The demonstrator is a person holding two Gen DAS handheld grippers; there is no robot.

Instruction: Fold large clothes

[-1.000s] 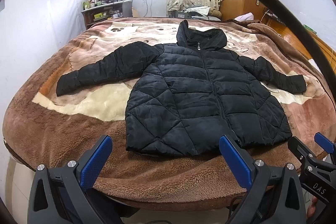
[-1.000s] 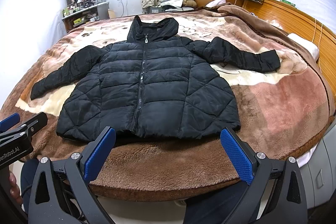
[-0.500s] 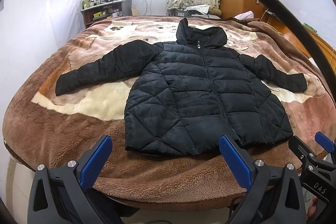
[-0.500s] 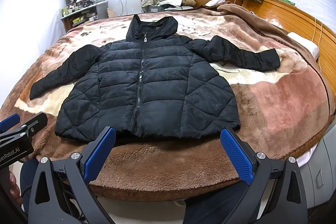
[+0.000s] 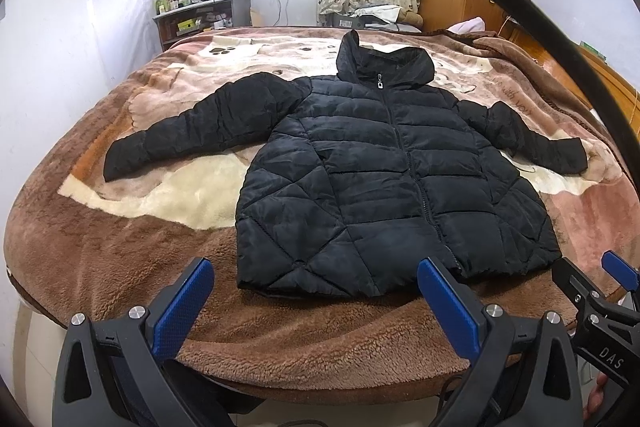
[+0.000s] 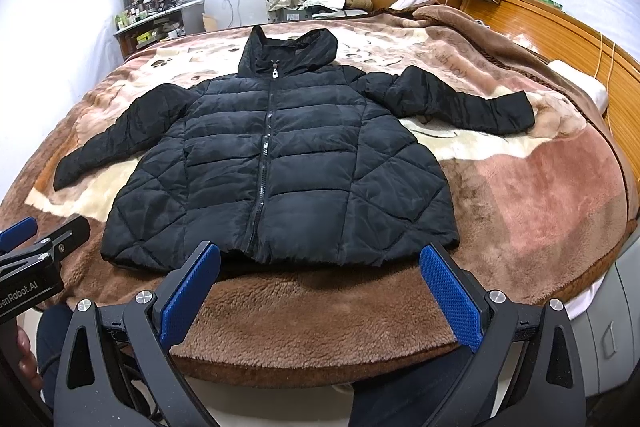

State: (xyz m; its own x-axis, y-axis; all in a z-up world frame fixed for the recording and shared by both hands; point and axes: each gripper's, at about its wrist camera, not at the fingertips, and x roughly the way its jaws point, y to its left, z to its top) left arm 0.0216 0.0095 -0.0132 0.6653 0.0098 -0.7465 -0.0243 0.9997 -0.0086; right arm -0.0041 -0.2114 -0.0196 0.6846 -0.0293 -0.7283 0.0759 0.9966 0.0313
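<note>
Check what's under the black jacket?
The black puffer jacket lies flat, zipped, on the brown plush blanket covering the bed. Blanket shows all around it; anything directly beneath the jacket is hidden.

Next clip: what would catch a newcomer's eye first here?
A black puffer jacket lies zipped and spread flat, sleeves out, in the middle of a brown plush blanket. In the foreground the left gripper and right gripper hover over the bed's near edge, jaws wide open, holding nothing.

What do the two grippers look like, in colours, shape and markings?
Both the left gripper and the right gripper have black angular frames with silver screws and two textured blue pads. White letters mark their sides: "DAS" on the right one, "Robot.AI" on the left one.
</note>
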